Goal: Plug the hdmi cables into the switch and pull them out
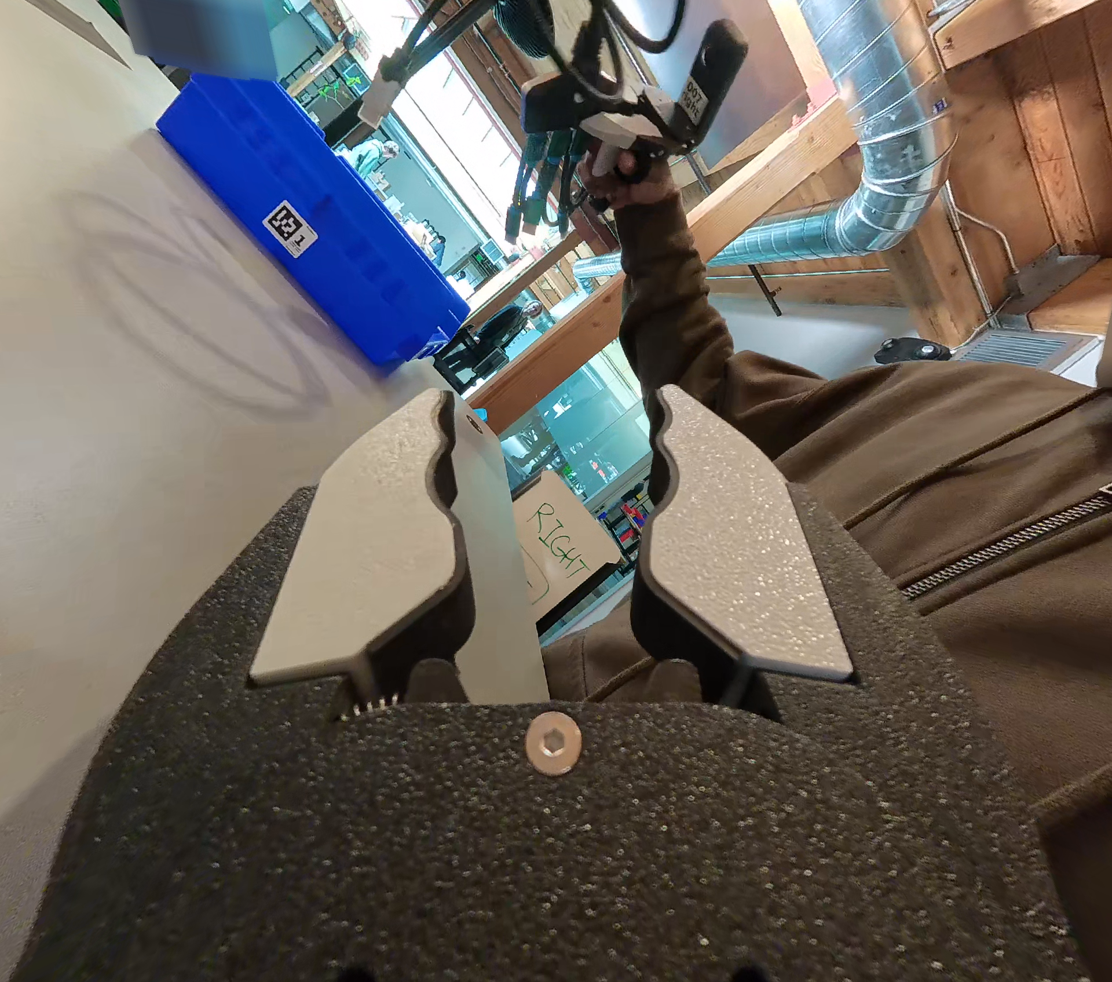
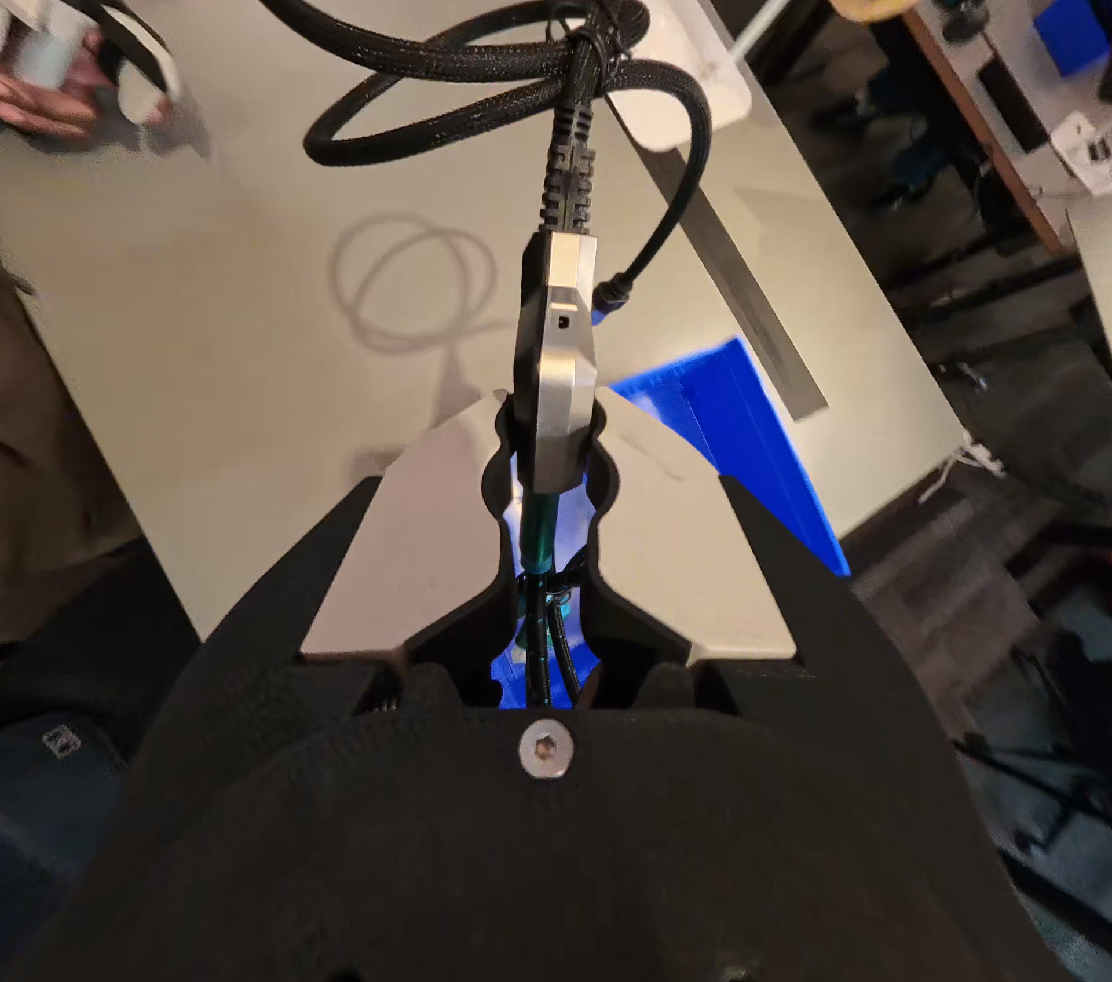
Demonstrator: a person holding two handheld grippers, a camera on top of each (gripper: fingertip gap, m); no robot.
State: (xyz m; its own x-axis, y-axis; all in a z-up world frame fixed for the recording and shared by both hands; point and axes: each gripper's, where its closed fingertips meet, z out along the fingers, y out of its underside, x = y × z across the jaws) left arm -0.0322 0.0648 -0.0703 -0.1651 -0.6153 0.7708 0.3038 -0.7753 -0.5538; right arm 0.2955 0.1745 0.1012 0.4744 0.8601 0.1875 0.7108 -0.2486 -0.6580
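- Left gripper (image 1: 553, 411): spread wide, nothing between the grey fingers (image 1: 373, 520), tipped on its side close to the pale matte tabletop (image 1: 120, 351).
- Left of those fingers: bare pale surface, marked only by faint looped shadows.
- Further along the tabletop: a bright blue moulded plastic bin (image 1: 313, 207) with a small square black-and-white sticker on its wall, sitting on the table near its far edge. Contents not visible in either view.
- High in the middle of the left wrist view: right gripper (image 2: 556, 423), raised in a hand (image 1: 626, 182) with a brown sleeve, well above table and bin.
- At that gripper: clamped, both pads pressing the flat sides of a slim silver-and-black metal adapter block (image 2: 562, 351), held edge-on and lifted clear of every surface.
- From the block's far end: a thick black braided cable (image 2: 451, 56), coiled in loops and tied at one point, hanging free in the air; from its near end, short teal-collared leads (image 1: 535, 182) dangling loose.
- Under the load: open tabletop with a ring-shaped shadow, blue bin just right of the fingers and lower.
- Right side: a dark strip (image 2: 752, 303) along the table edge, a white flat-based stand (image 2: 668, 68) beside the coil, then cluttered benches beyond. Less room there than over the bare left half.
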